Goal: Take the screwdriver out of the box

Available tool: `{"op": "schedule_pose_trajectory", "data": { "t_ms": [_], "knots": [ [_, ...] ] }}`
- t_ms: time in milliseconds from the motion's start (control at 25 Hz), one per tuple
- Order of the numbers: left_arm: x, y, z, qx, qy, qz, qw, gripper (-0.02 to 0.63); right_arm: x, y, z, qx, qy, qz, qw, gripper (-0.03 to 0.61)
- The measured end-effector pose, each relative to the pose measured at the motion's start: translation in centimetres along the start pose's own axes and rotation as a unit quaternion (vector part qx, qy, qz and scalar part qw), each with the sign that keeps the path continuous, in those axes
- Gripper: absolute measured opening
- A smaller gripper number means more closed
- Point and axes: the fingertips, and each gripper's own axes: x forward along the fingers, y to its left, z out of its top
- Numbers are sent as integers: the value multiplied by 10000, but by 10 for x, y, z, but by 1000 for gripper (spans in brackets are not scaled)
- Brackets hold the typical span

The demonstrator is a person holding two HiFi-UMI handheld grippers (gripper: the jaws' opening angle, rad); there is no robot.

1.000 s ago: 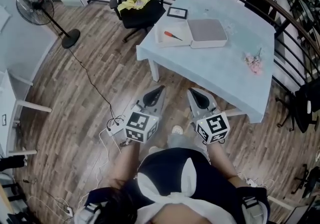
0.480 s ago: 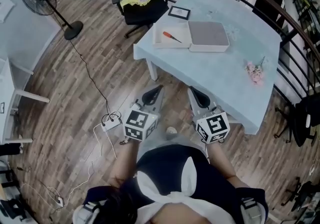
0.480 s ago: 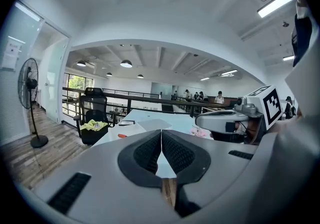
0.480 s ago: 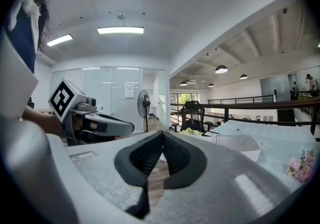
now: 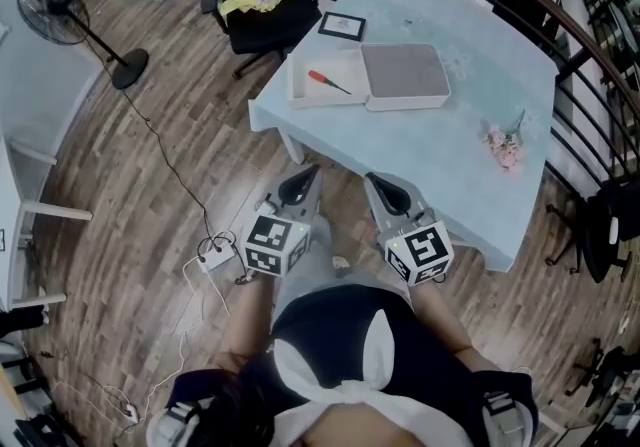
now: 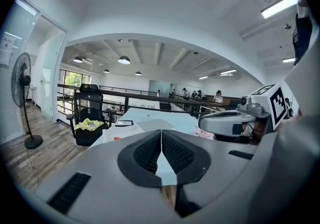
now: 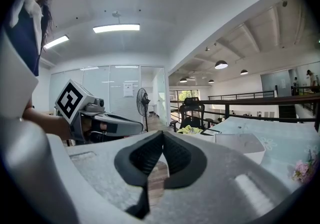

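Both closed: left gripper [image 5: 309, 171], right gripper [image 5: 371, 178], parallel.

1 tabletop [image 5: 480, 85]; 1 box [image 5: 340, 65]; 1 screwdriver [image 5: 328, 82]; 1 small framed card [image 5: 342, 26]; 1 flower sprig [image 5: 503, 147]; 1 office chair [image 5: 262, 20]; 1 standing fan [image 5: 45, 3]; 1 power strip [image 5: 215, 257]; 2 grippers: left gripper [image 5: 310, 171], right gripper [image 5: 371, 178].
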Motion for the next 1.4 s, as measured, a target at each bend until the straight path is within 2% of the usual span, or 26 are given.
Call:
{"op": "schedule_pose_trajectory", "data": {
  "t_ms": [240, 480, 520, 600, 680, 880, 1040, 1400],
  "knots": [
    [40, 47, 9, -51, 56, -12, 10000, 18, 43, -39, 5, 33, 67, -106, 9999, -2],
    [80, 106, 33, 259, 151, -51, 9995, 22, 96, -69, 13, 223, 164, -153, 9995, -2],
    [88, 115, 37, 328, 142, -67, 9993, 40, 105, -75, 15, 257, 169, -154, 9994, -2],
    [101, 130, 46, 544, 188, -160, 9982, 124, 122, -84, 19, 275, 189, -170, 9993, -2],
    [112, 142, 58, 810, 224, -253, 9961, 154, 137, -91, 23, 282, 212, -185, 9992, -2],
    [132, 168, 88, 1340, 79, -545, 9895, 167, 165, -108, 34, 284, 182, -280, 9990, -2],
    [150, 182, 94, 1360, 61, -840, 9871, 173, 183, -125, 37, 380, 112, -382, 9985, -2],
    [195, 218, 86, 1540, 330, -1228, 9799, 176, 226, -164, 30, 627, 153, -759, 9950, -2]
  ]
}}
